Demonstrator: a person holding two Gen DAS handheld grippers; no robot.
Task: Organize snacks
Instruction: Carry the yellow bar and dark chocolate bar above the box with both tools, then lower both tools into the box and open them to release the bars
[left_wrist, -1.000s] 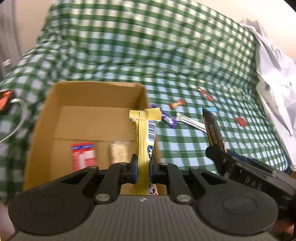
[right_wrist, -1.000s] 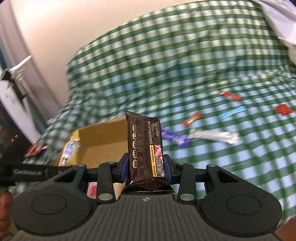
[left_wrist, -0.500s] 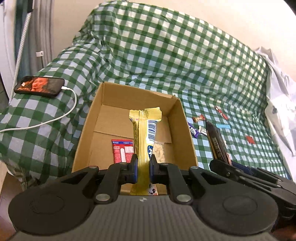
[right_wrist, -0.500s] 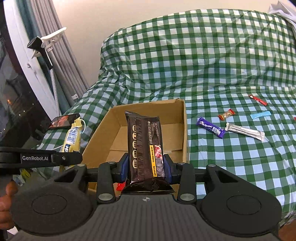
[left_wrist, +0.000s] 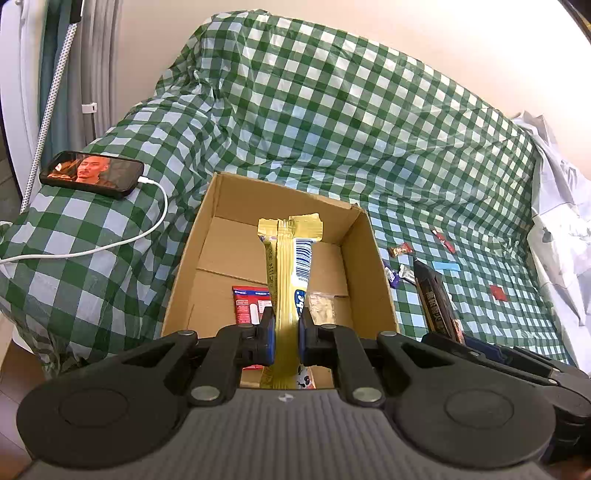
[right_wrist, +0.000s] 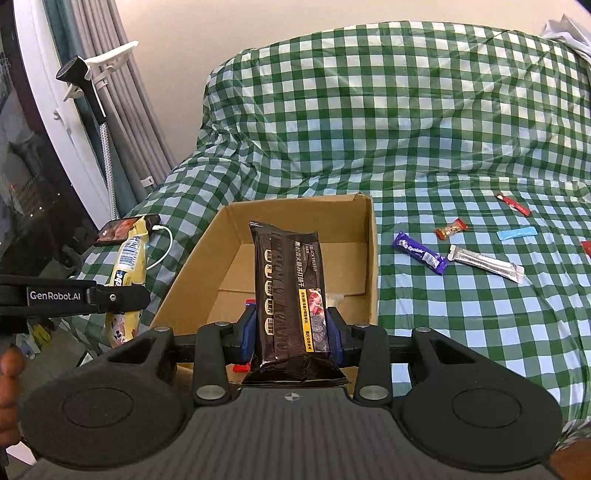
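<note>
An open cardboard box sits on a green checked cloth. A red packet and a pale packet lie inside it. My left gripper is shut on a yellow snack bar, held upright above the box's near edge; the bar also shows in the right wrist view. My right gripper is shut on a dark brown snack pack, upright over the box's near side; the pack also shows in the left wrist view. Loose snacks lie right of the box: a purple bar, a silver bar, a small orange candy.
A phone with a white cable lies on the cloth left of the box. A blue stick and a red stick lie farther right. White crumpled fabric is at the far right. Curtains hang at the left.
Both grippers have pulled back and up from the box, still holding their snacks. The box now looks smaller and farther, and the phone has come into view.
</note>
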